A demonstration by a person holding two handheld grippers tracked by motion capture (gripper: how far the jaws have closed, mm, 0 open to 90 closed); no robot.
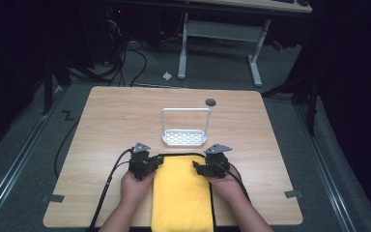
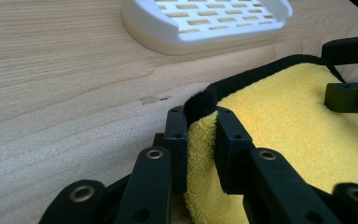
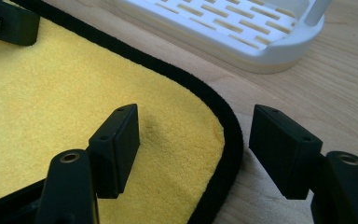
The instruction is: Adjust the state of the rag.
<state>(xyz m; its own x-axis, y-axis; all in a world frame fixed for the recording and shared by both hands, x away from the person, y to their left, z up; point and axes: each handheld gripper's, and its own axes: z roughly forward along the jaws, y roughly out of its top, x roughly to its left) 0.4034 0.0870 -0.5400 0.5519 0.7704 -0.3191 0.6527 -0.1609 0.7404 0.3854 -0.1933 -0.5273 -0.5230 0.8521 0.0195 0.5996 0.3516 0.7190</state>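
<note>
A yellow cloth (image 1: 181,193) with a black border lies flat on the wooden table (image 1: 111,121), running off its near edge. My left gripper (image 1: 157,162) is shut on the cloth's far left corner; in the left gripper view its jaws (image 2: 200,126) pinch the raised black-edged fold of the cloth (image 2: 284,121). My right gripper (image 1: 196,167) stands open at the far right corner. In the right gripper view its jaws (image 3: 193,135) straddle the border of the cloth (image 3: 51,88), one over the yellow pile and one over bare wood, pressing on nothing.
A white slotted rack (image 1: 184,137) with a tall loop handle stands just beyond the cloth, close to both grippers (image 2: 205,28) (image 3: 242,32). A small grey disc (image 1: 210,102) sits near the far edge. Cables trail off the table's near left side.
</note>
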